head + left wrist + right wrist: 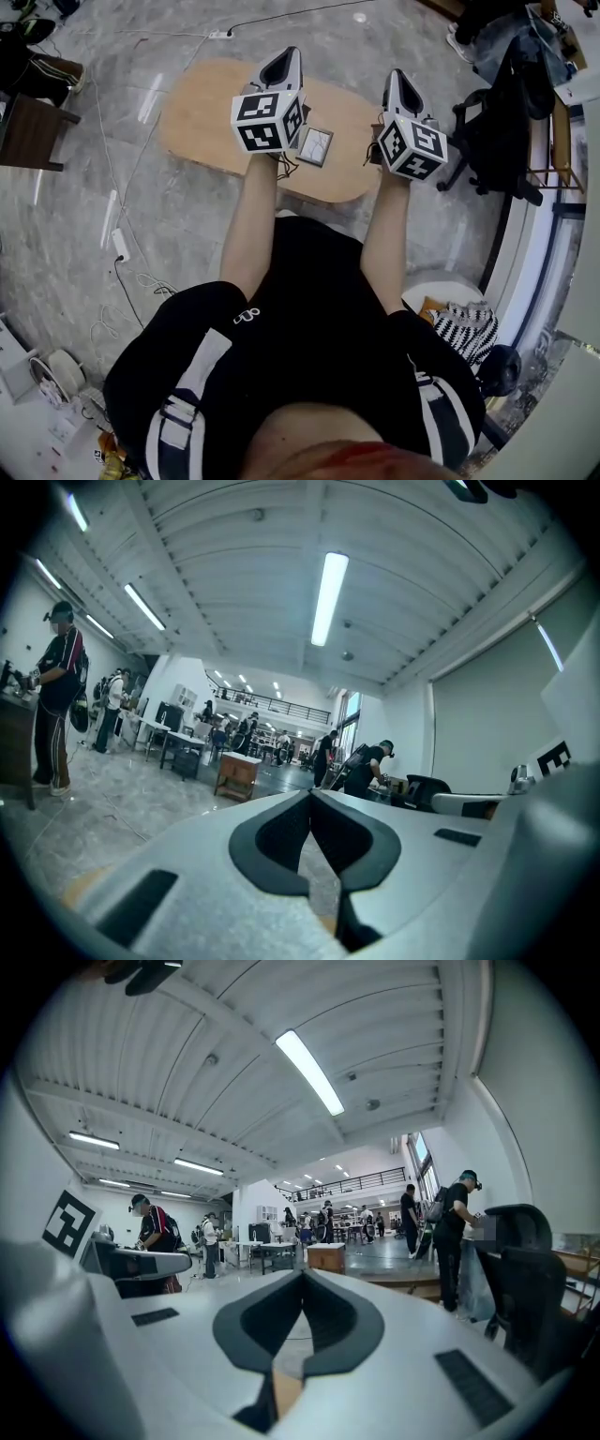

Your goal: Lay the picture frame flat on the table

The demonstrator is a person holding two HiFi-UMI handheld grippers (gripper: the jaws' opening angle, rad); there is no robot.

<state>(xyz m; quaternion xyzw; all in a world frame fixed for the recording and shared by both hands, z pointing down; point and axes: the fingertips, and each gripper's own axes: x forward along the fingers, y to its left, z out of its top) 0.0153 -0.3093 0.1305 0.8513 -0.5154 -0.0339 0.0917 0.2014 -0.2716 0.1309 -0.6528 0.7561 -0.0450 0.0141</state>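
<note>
Both pairs of jaws were closed on nothing, the left gripper [285, 54] and right gripper [398, 77] flanking the picture frame [315, 147], face-up by the near edge of the table [202, 117], flat or propped I couldn't tell, so any handling wanted gentle edge contact.

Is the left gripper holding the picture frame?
No, the left gripper has its jaws together with nothing between them, while the picture frame sits on the table.

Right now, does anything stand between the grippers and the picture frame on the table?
Nothing visible does. The picture frame sits on the table, in the gap between the left gripper and the right gripper. Both grippers have their jaws shut and empty.
</note>
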